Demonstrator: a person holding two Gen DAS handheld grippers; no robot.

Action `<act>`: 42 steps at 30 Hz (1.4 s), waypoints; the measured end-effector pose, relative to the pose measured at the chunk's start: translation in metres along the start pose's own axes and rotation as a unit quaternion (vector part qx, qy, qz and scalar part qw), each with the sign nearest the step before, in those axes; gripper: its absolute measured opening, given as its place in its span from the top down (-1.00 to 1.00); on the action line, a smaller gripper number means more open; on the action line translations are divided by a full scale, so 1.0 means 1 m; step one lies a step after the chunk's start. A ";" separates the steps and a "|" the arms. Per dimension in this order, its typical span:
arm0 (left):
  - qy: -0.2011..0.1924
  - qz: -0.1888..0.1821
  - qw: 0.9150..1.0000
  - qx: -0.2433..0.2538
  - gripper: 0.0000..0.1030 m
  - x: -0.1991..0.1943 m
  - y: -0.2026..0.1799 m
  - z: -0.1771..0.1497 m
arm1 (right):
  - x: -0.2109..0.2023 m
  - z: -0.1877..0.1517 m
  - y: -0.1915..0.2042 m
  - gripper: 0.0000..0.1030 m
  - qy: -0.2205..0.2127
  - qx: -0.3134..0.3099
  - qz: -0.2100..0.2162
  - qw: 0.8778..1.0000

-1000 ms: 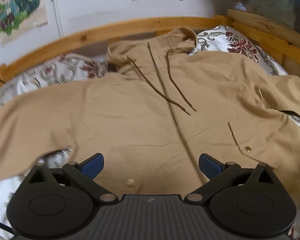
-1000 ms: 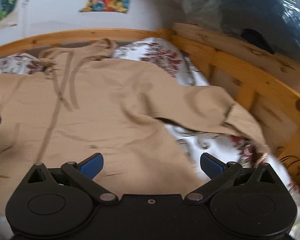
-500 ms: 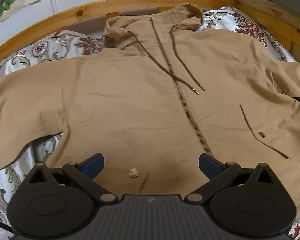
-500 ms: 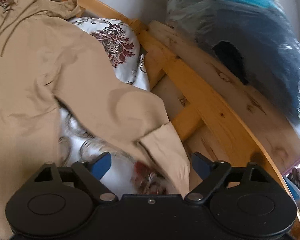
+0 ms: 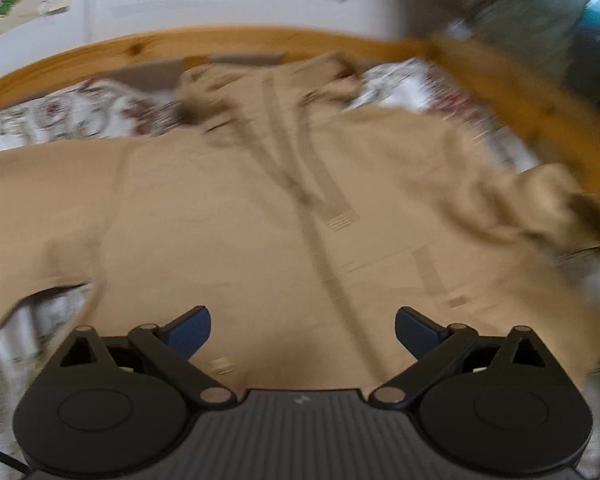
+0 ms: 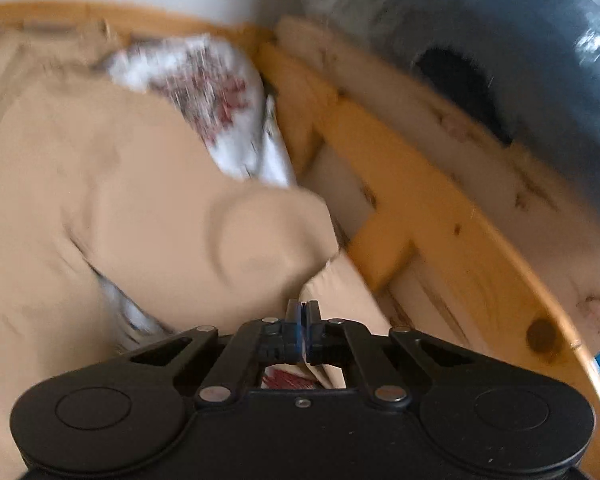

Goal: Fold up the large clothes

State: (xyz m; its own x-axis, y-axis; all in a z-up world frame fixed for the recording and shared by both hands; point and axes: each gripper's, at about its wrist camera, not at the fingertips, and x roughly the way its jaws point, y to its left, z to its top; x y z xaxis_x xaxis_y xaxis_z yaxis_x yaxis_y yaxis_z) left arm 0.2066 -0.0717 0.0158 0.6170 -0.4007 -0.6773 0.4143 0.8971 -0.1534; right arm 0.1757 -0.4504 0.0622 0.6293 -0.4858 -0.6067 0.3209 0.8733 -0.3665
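Right hand-held gripper (image 6: 303,312), black with blue pads, angled downward, jaws pressed together on the cuff of the one tan zip-front hooded jacket (image 6: 112,200). Left hand-held gripper (image 5: 302,325) angled down over the jacket's hem, jaws wide apart, nothing between. Jacket spread flat on a floral-sheeted bed (image 5: 72,116) (pine frame (image 6: 412,200), white wall). Two posters, blurred.
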 end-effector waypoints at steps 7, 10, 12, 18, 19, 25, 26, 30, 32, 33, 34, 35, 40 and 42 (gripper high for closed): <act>-0.046 -0.169 0.984 0.018 -0.91 -0.029 -0.017 0.007 | -0.068 0.084 -0.015 1.00 -0.018 0.093 0.228 0.969; -0.078 -0.212 0.973 0.039 -0.92 -0.046 -0.025 0.015 | -0.088 0.117 0.012 1.00 -0.017 0.098 0.327 0.940; -0.099 -0.236 0.966 0.042 -0.97 -0.057 -0.023 0.022 | -0.101 0.134 0.040 1.00 -0.013 0.083 0.380 0.921; -0.103 -0.231 0.966 0.052 -0.99 -0.060 -0.007 0.037 | -0.105 0.161 0.136 1.00 0.007 0.022 0.489 0.872; -0.099 -0.220 0.969 0.057 -0.99 -0.057 -0.005 0.039 | -0.101 0.162 0.149 1.00 0.013 0.018 0.503 0.864; -0.045 -0.143 0.988 0.030 -0.33 -0.021 0.020 0.044 | -0.094 0.169 0.201 1.00 0.023 -0.018 0.538 0.842; -0.028 -0.128 0.991 0.021 0.28 -0.013 0.023 0.046 | -0.092 0.171 0.205 1.00 0.020 -0.024 0.537 0.843; 0.004 -0.079 0.996 -0.037 0.88 0.010 0.048 0.045 | -0.077 0.164 0.205 0.95 0.007 -0.024 0.530 0.848; -0.003 -0.060 0.996 -0.067 0.88 0.012 0.064 0.045 | -0.067 0.159 0.192 0.36 -0.013 -0.020 0.506 0.862; -0.007 -0.052 0.996 -0.079 0.88 0.010 0.072 0.045 | -0.059 0.157 0.185 0.23 -0.024 -0.022 0.480 0.877; -0.010 -0.040 0.995 -0.086 0.88 0.010 0.081 0.044 | -0.050 0.153 0.177 0.14 -0.033 -0.025 0.455 0.889; -0.013 -0.026 0.996 -0.087 0.88 0.009 0.090 0.043 | -0.038 0.151 0.170 0.10 -0.038 -0.027 0.425 0.904; -0.001 0.023 0.996 -0.090 0.87 0.012 0.120 0.037 | 0.049 0.126 0.142 -0.27 -0.041 -0.019 0.259 0.965; 0.009 0.039 0.995 -0.090 0.87 0.021 0.126 0.034 | 0.092 0.116 0.136 -0.27 -0.015 0.014 0.244 0.970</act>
State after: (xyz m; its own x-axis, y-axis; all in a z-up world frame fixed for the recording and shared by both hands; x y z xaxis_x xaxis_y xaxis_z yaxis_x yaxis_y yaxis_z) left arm 0.2947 0.0268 0.0067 0.6306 -0.3261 -0.7042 0.2372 0.9450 -0.2252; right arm 0.3589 -0.3724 0.0384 0.7311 -0.0139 -0.6822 -0.0018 0.9998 -0.0223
